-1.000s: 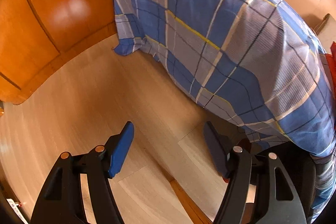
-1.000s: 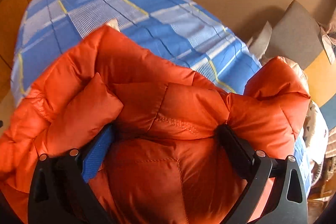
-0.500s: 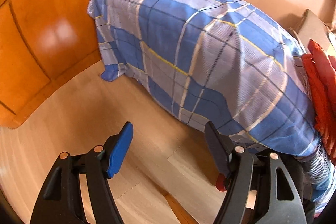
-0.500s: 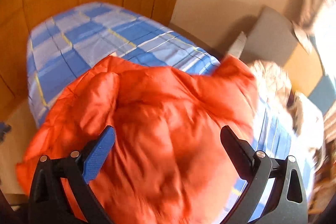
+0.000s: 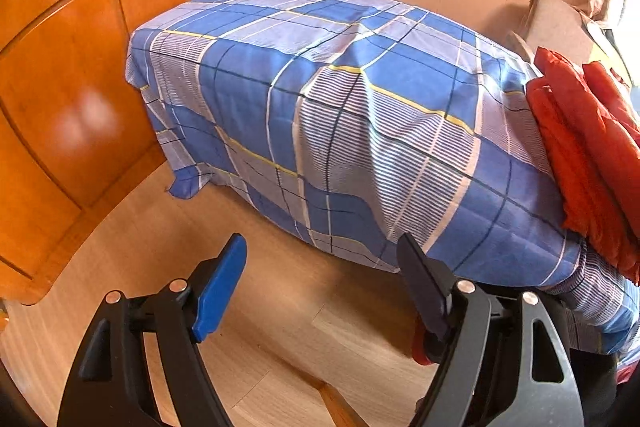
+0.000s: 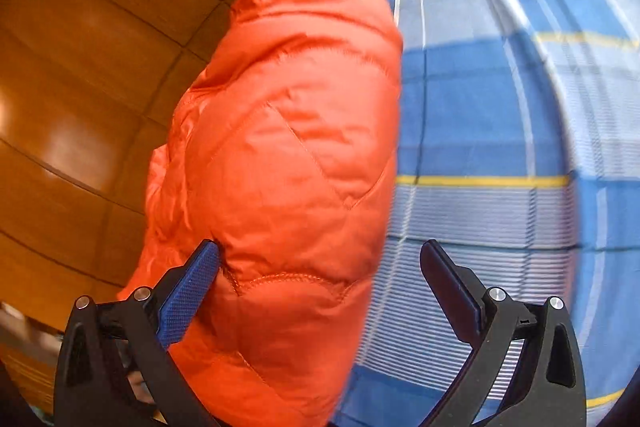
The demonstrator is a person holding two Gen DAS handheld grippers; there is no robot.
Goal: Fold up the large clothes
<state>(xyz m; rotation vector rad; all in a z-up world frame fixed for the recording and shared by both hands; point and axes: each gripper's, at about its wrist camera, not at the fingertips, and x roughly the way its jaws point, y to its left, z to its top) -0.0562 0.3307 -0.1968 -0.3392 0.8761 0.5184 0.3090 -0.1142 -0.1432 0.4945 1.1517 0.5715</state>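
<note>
Orange jacket [image 6: 280, 155] bunched at the bed [image 5: 320, 99] edge for folding; right gripper [image 6: 320, 267] spread, jacket between, not pinched; left gripper [image 5: 320, 267] opening, empty, over floor

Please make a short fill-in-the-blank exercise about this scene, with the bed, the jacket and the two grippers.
1. The puffy jacket is ____ in colour.
2. The checked sheet on the bed is mostly ____.
3. Between the fingers of the left gripper, only the wooden ____ shows.

Missing words: orange; blue; floor

Warm daylight, glare on wood panels [image 5: 72, 99], fisheye edges, right-wrist blur
</note>
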